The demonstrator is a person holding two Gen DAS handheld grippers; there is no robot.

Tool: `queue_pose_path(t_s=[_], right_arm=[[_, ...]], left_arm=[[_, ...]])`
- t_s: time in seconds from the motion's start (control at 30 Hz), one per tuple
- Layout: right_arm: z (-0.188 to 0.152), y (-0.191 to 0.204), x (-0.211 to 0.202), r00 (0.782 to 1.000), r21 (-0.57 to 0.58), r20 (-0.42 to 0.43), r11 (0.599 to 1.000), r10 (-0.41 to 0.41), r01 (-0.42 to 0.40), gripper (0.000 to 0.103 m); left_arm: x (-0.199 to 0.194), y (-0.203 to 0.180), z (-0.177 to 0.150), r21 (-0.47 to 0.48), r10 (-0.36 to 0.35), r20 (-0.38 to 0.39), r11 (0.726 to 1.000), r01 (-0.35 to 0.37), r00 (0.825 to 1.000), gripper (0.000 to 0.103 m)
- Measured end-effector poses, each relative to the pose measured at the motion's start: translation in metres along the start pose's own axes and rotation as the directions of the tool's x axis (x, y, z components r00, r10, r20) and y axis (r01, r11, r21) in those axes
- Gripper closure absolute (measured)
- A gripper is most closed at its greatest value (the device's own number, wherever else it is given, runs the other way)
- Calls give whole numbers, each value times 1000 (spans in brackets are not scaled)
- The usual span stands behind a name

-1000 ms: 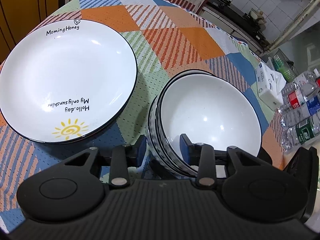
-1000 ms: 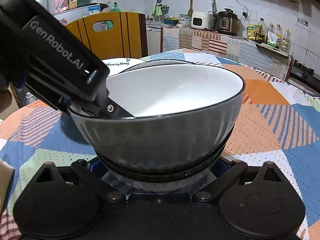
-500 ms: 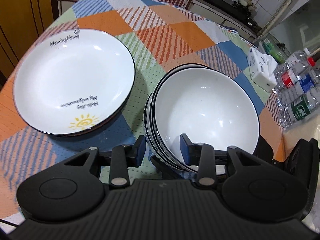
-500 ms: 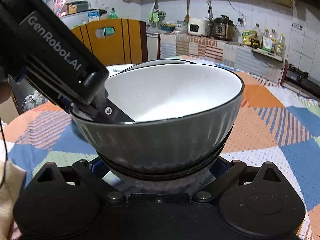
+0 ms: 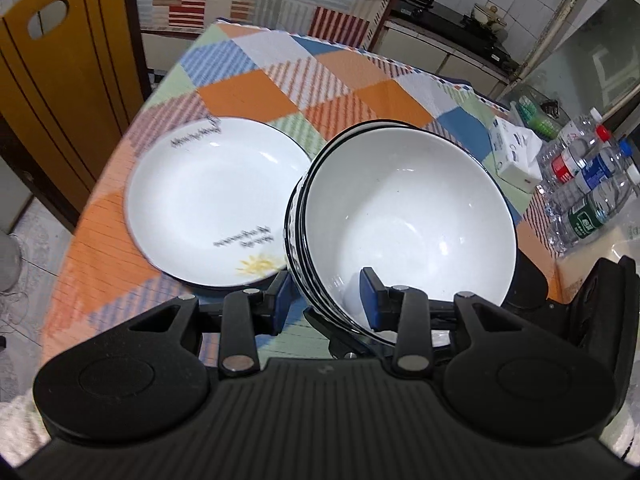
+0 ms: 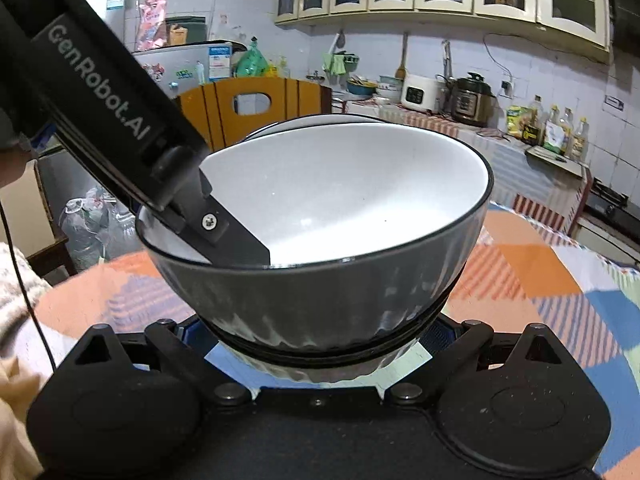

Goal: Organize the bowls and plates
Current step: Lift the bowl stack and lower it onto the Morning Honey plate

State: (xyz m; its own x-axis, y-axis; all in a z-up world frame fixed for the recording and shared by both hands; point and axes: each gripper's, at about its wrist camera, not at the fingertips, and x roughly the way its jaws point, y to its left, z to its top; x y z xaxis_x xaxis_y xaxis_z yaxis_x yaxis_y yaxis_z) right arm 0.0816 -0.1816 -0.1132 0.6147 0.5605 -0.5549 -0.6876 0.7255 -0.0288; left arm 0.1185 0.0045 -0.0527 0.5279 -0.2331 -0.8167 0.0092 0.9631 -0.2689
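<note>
I have the bowl stack [image 5: 404,220] airborne: left gripper [image 5: 326,300] pinches its rim, right gripper [image 6: 320,344] cradles its base. Next: lower it level onto the sun-printed plate [image 5: 208,204] at nine o'clock.

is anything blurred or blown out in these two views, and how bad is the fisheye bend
Left wrist view: lettering on the plate is smeared by motion blur, small glare spots sit in the top bowl, and the table edge curves strongly. Right wrist view: the bowl stack looks sharp, the tablecloth is soft, and the cabinets bow along the top.
</note>
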Motion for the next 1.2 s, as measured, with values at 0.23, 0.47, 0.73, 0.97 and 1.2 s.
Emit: queue_pose_path(t_s=[0.23,0.47,0.73,0.97,1.2], right_arm=[[32,14,20,999,-22,8,998,51,-51,3],[54,23,51,997,-37,-24,997,69,-70,3],[47,27,95,999,-29,-33,999,37,-38,3],[44,28,116,997,8,-72,1000,-5,5,3],[37,28,118,991,21,-129,999,-43,46,3]], left_arm=[[-19,29,20,-12,56,-3,998,-57,998,68],[-11,68,44,-48,45,-34,998,-47,998,68],[34,94,61,1,59,-55,998,-59,997,68],[59,101,72,41,48,-82,998,-45,996,68],[80,108,73,-3,-6,-113,1000,6,994,68]])
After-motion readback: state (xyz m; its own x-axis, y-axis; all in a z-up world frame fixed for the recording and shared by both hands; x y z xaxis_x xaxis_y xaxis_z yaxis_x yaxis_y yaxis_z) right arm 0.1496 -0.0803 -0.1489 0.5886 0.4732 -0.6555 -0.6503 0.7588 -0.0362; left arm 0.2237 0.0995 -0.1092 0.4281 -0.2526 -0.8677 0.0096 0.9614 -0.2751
